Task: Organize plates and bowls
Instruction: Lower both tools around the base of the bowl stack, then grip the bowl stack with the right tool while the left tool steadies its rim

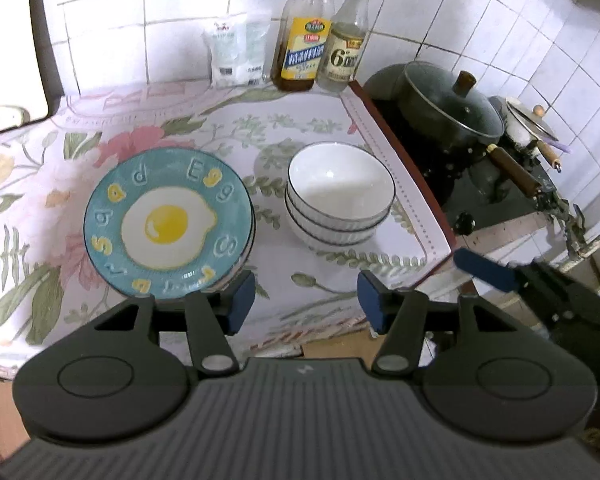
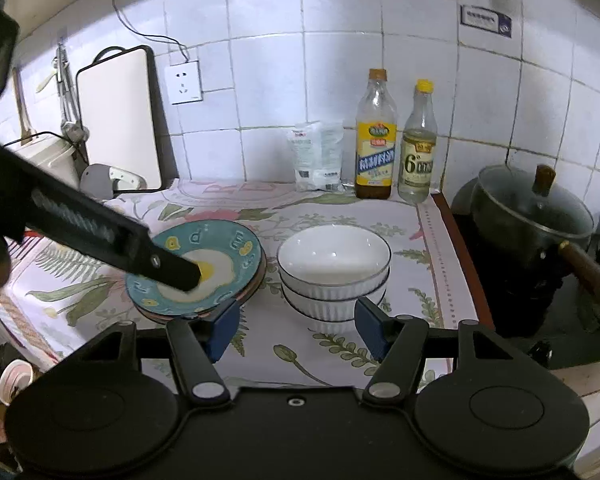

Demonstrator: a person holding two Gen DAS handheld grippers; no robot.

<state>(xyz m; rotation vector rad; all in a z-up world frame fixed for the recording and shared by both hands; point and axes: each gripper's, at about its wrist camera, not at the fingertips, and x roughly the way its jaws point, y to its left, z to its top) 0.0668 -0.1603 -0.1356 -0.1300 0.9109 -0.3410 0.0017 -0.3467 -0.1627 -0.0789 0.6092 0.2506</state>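
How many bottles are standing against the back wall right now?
2: the brown-capped oil bottle beside the salt bag, and the yellow-capped clear bottle right of it, nearest the stove.

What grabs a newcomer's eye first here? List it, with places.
First, the blue plate with a fried egg painted on it, topping a stack of plates on the flowered cloth. To its right stands a stack of white bowls. Two bottles stand against the tiled wall behind, and a lidded pot sits on the stove at right.
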